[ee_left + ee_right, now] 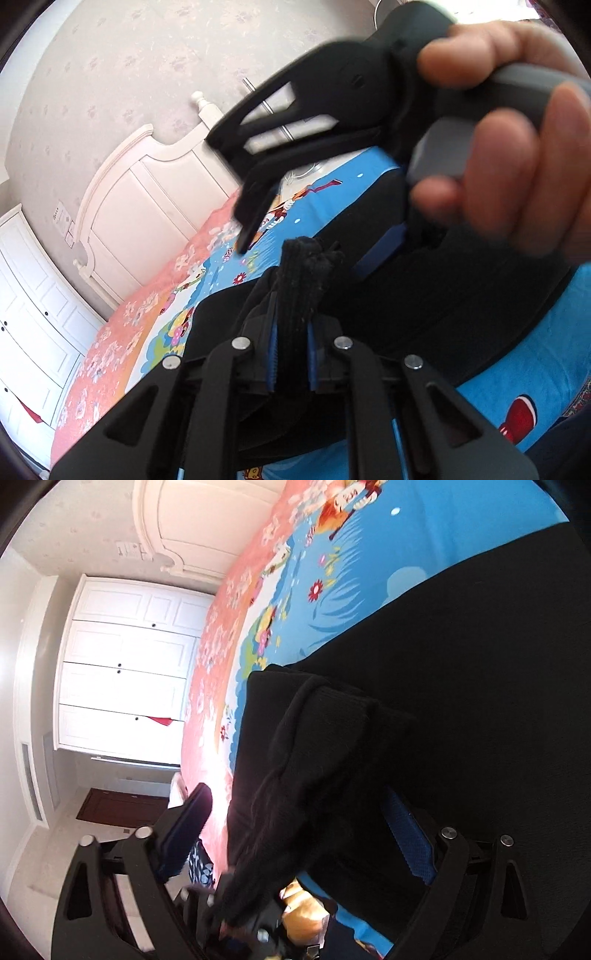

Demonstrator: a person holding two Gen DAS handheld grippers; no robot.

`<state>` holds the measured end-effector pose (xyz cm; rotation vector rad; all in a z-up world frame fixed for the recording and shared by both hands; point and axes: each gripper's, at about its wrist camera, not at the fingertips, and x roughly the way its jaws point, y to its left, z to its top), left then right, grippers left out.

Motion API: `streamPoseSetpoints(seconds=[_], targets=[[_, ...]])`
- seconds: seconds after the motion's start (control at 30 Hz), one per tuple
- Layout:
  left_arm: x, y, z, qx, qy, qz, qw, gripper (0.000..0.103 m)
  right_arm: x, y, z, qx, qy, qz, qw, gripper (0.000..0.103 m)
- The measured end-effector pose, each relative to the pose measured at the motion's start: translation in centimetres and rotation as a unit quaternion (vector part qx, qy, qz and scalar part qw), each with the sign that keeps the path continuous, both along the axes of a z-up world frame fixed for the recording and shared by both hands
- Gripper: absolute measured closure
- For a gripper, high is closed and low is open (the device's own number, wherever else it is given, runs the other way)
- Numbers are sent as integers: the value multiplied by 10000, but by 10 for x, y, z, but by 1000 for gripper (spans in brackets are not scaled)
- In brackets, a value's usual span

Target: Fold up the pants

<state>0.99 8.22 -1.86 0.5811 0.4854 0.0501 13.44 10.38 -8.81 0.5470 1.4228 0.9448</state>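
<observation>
The black pants [424,295] lie across the blue cartoon bedsheet [546,354]. My left gripper [293,350] is shut on a bunched ribbed edge of the pants [299,280] and holds it up. In the left wrist view my right gripper [251,218] hangs above the pants, held by a hand, blurred, its jaws apart. In the right wrist view my right gripper [295,834] is open wide, with its fingers [410,834] on either side of a raised fold of the pants [332,738]; the pads do not press it.
A white headboard [147,195] and white wardrobe doors [122,664] stand past the bed. A pink floral stretch of sheet [218,646] runs along the bed's edge. Pale floor [44,849] and a dark door [114,808] lie beyond.
</observation>
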Motion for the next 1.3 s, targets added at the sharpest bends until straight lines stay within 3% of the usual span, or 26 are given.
streamPoseSetpoints(seconds=[0.07, 0.1, 0.13, 0.17, 0.3, 0.37, 0.5, 0.63, 0.73, 0.9, 1.03, 1.1, 1.17, 1.2, 1.23, 1.3], targets=[[0, -1, 1, 24, -27, -41, 10000, 91, 7, 16, -1, 171, -112, 197, 9996, 36], [0, 0, 0, 63, -23, -57, 10000, 91, 11, 22, 0, 33, -247, 273, 9993, 46], [2, -2, -3, 127, -16, -55, 9999, 91, 12, 23, 2, -118, -363, 283, 9989, 73], [4, -4, -4, 214, -34, -26, 9998, 91, 13, 21, 4, -162, -458, 306, 9984, 77], [12, -17, -10, 503, -256, -103, 9984, 92, 16, -4, 23, -128, -924, 284, 9952, 79], [15, -33, -12, 449, -308, -265, 9982, 92, 18, -26, 27, -188, -1051, 126, 9942, 80], [24, -68, -29, 376, -256, -670, 9967, 92, 25, -60, 5, -504, -932, -151, 9943, 80], [27, -83, -50, 385, -49, -787, 9961, 90, 24, -78, -13, -292, -840, -235, 9958, 81], [32, -82, -49, 245, -17, -723, 9971, 91, 26, -80, -11, -274, -869, -285, 9954, 81], [29, -89, -37, 506, -390, -782, 9949, 91, 18, -86, 16, -296, -1322, -346, 9902, 81], [44, -91, -48, 422, -153, -876, 9951, 90, 24, -93, -11, -469, -1086, -450, 9920, 81], [50, -93, -58, 469, 11, -944, 9944, 79, 24, -101, -20, -390, -1068, -507, 9922, 80], [47, -94, -58, 391, -21, -1034, 9939, 59, 25, -104, -22, -395, -1005, -606, 9923, 77], [45, -91, -53, 193, -9, -1066, 9941, 53, 25, -104, -22, -375, -992, -634, 9923, 76], [42, -86, -46, -97, 51, -1137, 9935, 40, 25, -110, -20, -345, -987, -721, 9919, 72], [31, -74, -36, -461, 80, -1180, 9919, 36, 24, -119, -12, -244, -1016, -867, 9907, 64]])
